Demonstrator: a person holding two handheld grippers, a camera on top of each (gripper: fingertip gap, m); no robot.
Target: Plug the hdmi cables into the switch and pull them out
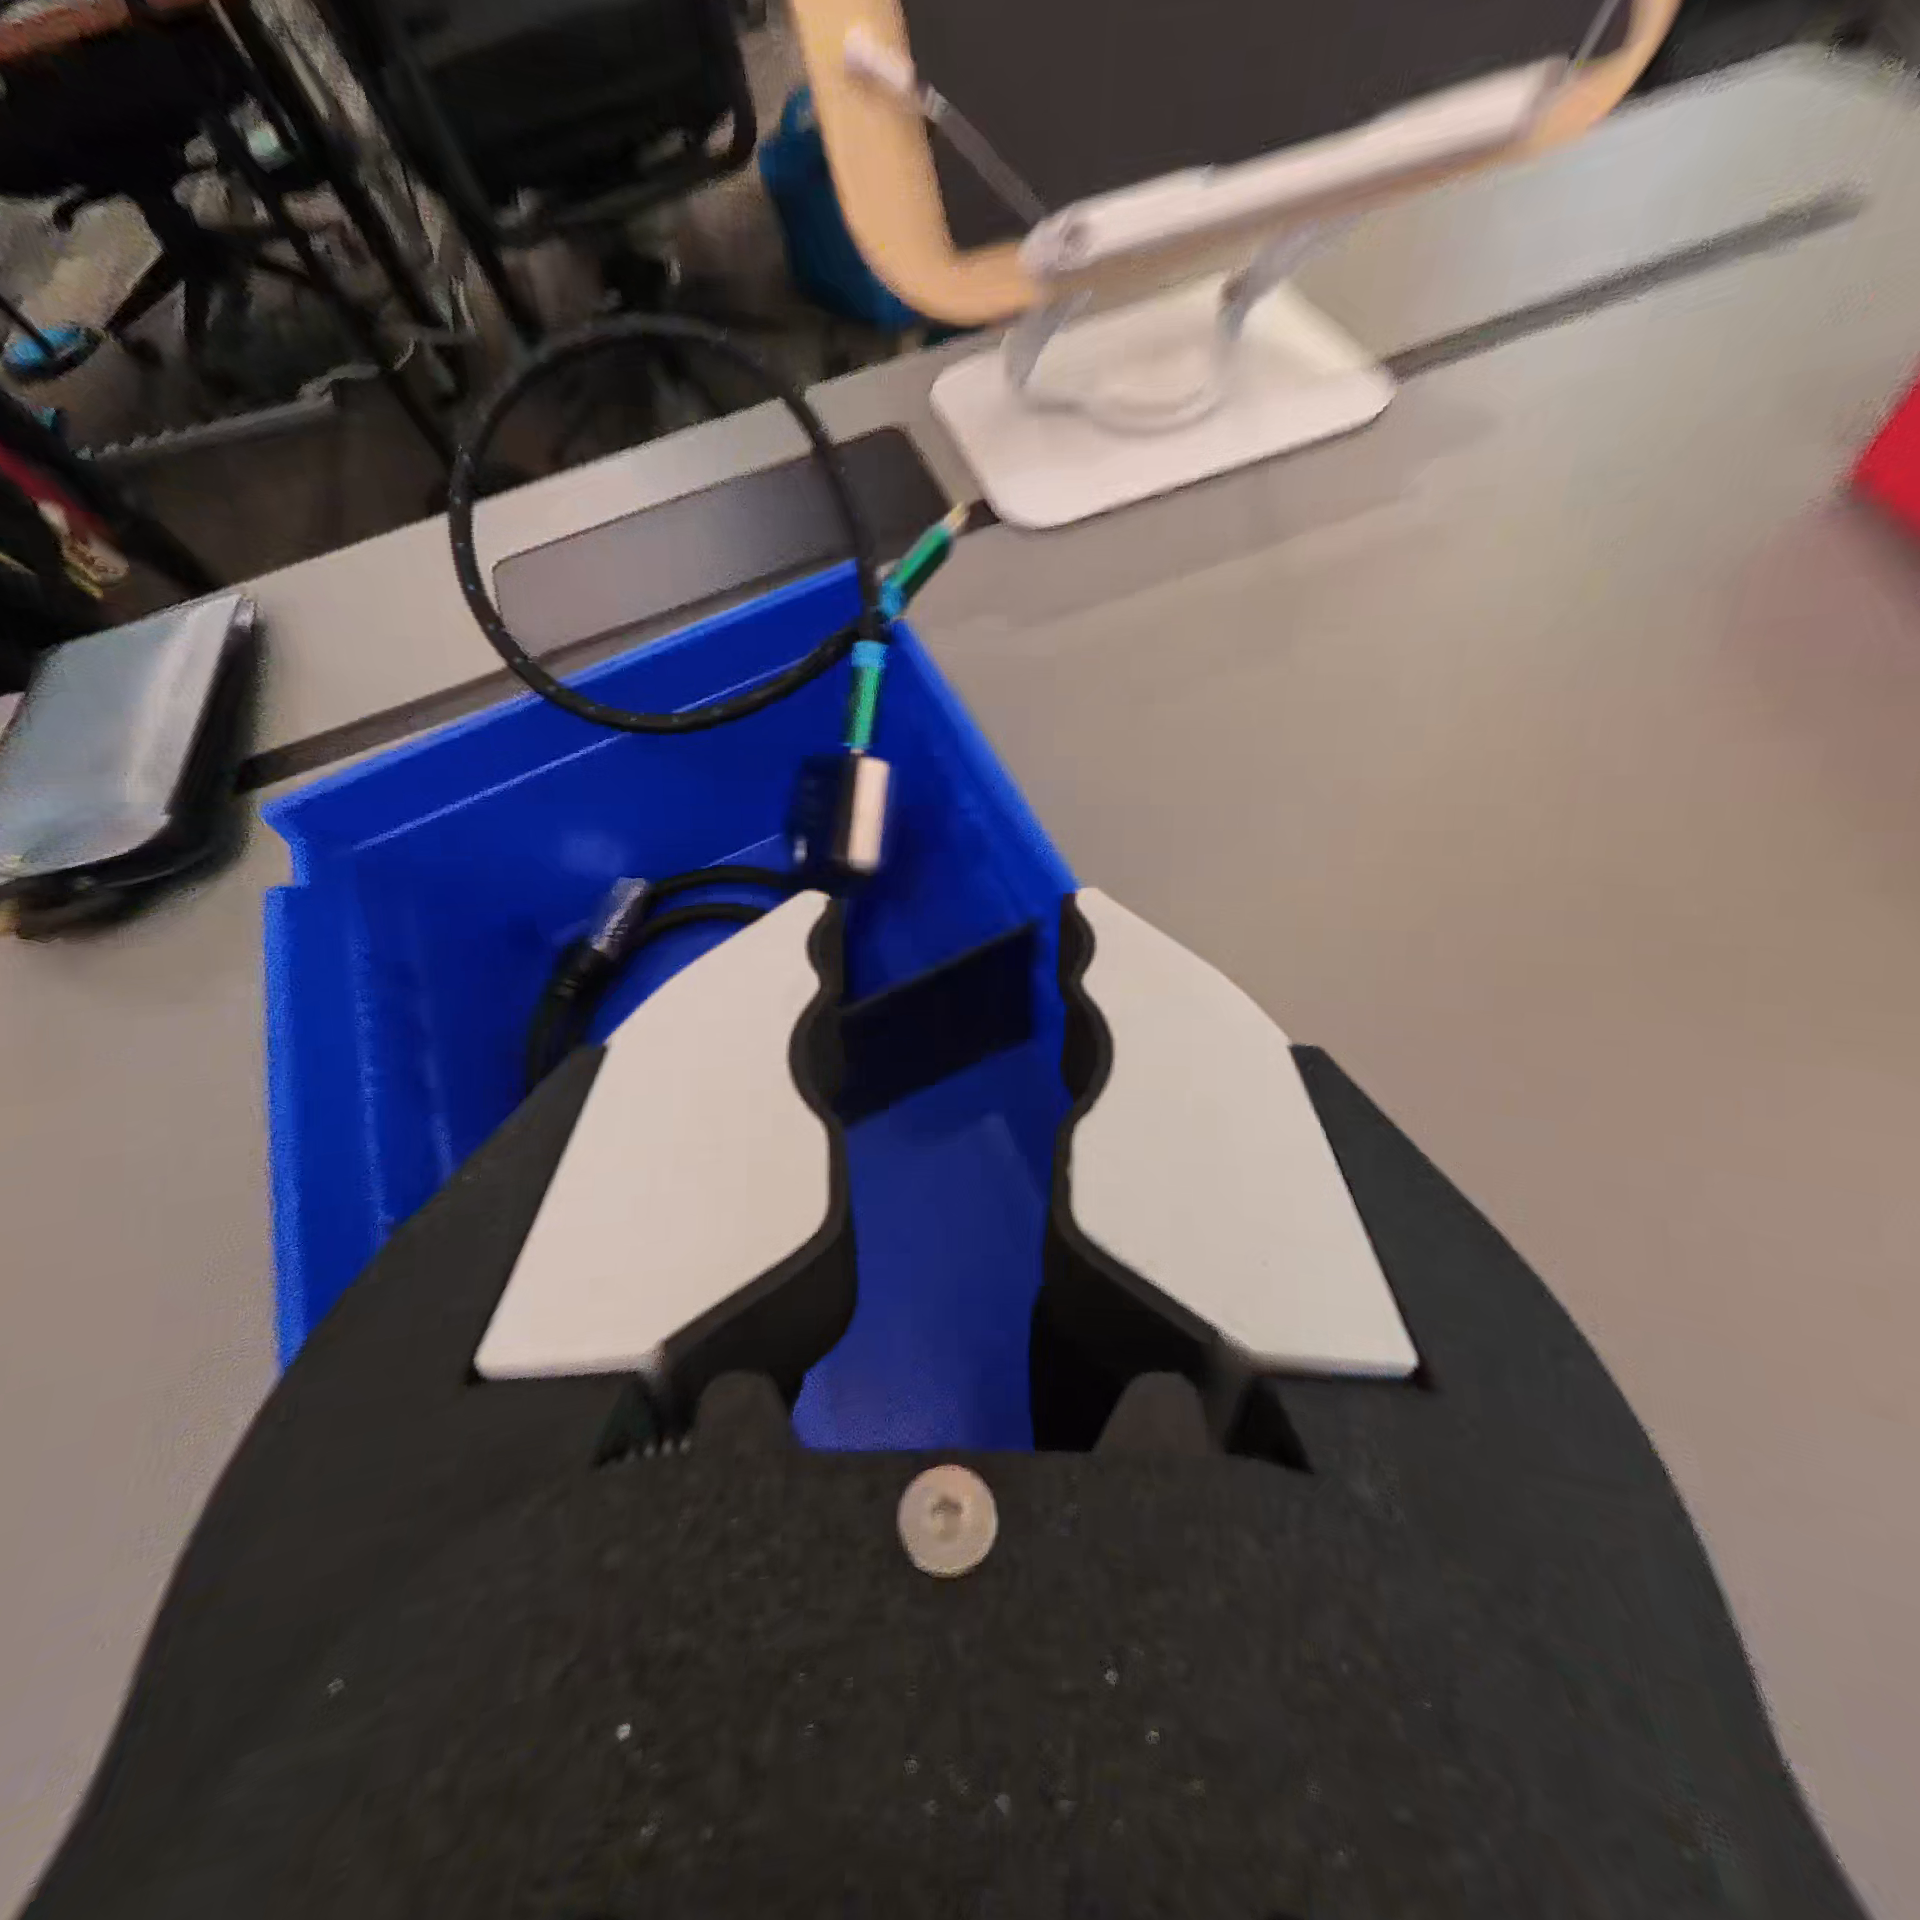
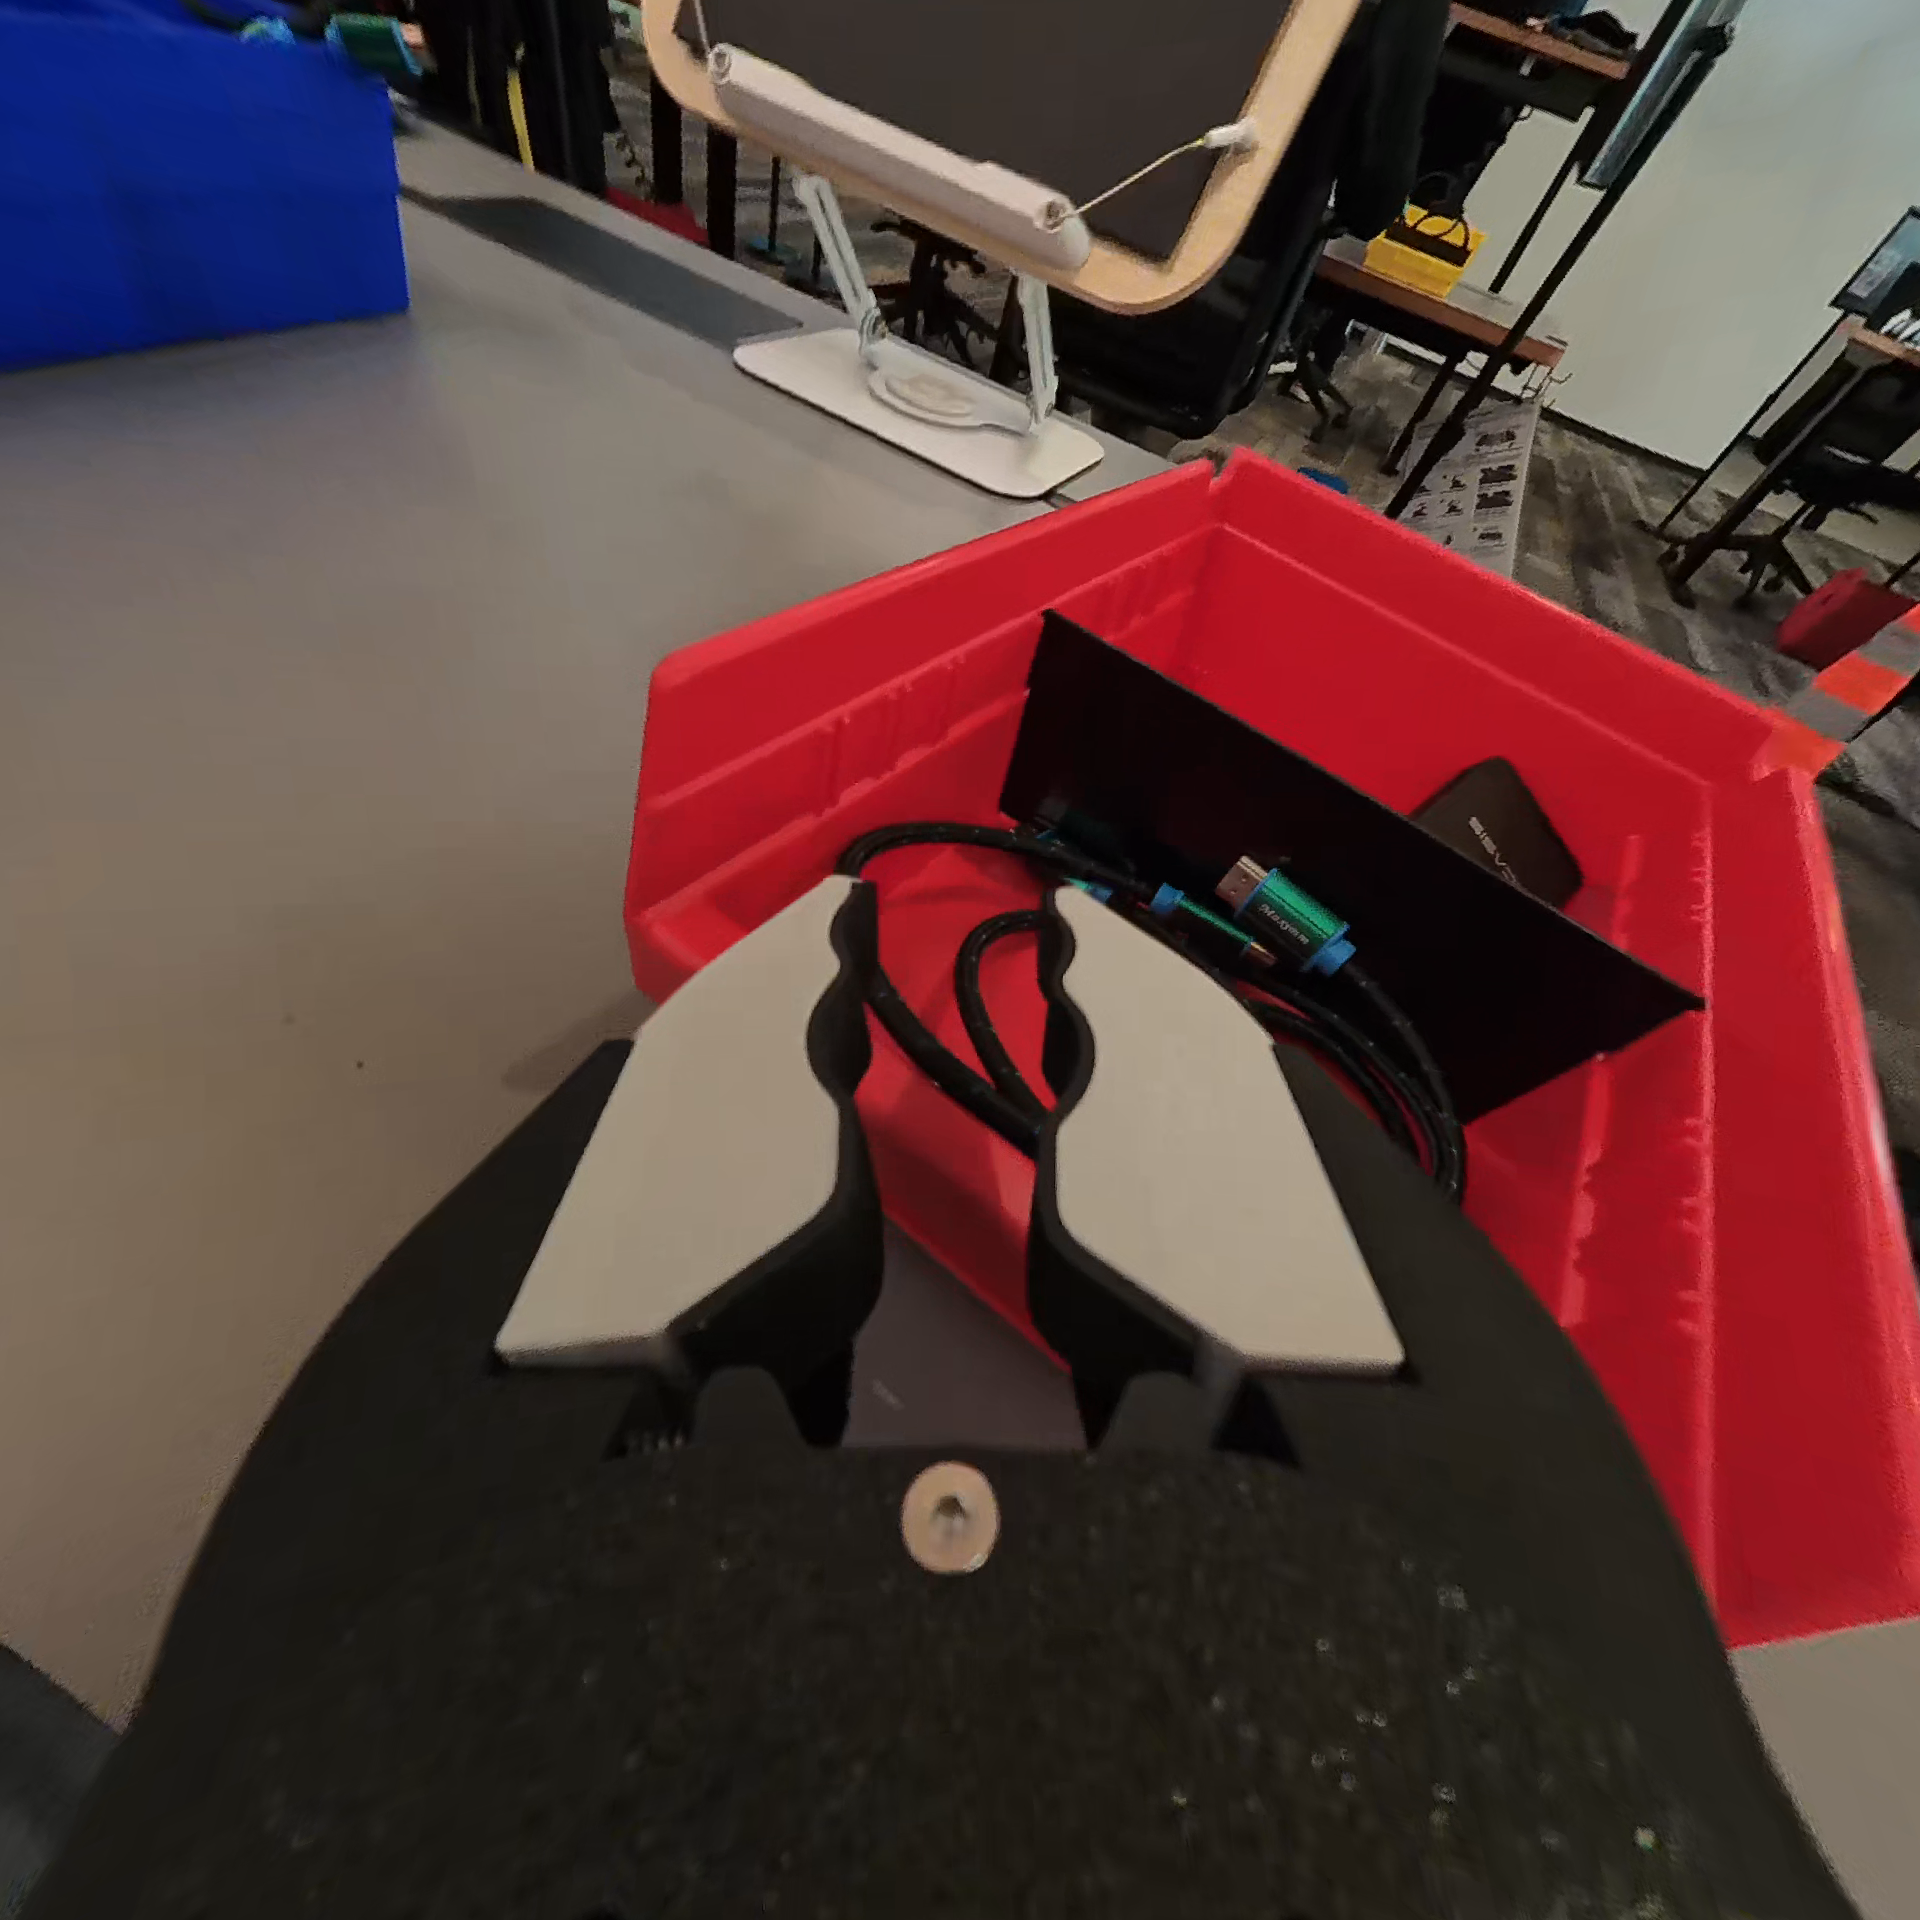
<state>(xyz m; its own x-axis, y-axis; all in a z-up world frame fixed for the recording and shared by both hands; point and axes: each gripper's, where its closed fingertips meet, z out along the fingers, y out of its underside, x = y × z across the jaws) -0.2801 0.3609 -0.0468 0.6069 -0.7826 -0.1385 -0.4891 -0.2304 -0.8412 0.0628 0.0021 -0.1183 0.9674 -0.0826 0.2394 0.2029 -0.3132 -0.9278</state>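
Both tools are open and grip nothing. On the left, the left tool (image 1: 945, 935) hovers over a blue bin (image 1: 343, 935) whose floor shows between the parted fingers. A black braided cable (image 1: 468, 582) loops up above the far rim of the bin and comes down with its green-collared end beside a small silver-and-black block (image 1: 847, 816), which may be an adapter; motion blur hides whether they are joined. A second plug (image 1: 613, 914) with its dark lead lies low in the bin by the left finger, and a dark divider (image 1: 935, 1013) crosses the bin between the fingertips.

On the right, the right tool (image 2: 956, 914) reaches over the near wall of a red bin (image 2: 1766, 1247). Coiled black HDMI cables (image 2: 1382, 1039) lie in the near compartment, one green plug (image 2: 1288, 909) uppermost. Behind a black divider (image 2: 1351, 831), in the far compartment, rests a flat black box (image 2: 1507, 831), probably the switch.

Judging from this, nothing is plugged in: cables and switch sit apart, so picking up, inserting and pulling out all remain.

A plain grey counter (image 2: 312, 727) carries both bins and a white stand (image 2: 914, 395) holding a wood-framed dark panel (image 2: 1039, 104). Beyond its edge lie carpet, black chairs, table legs and a yellow crate (image 2: 1423, 249) on a far table.
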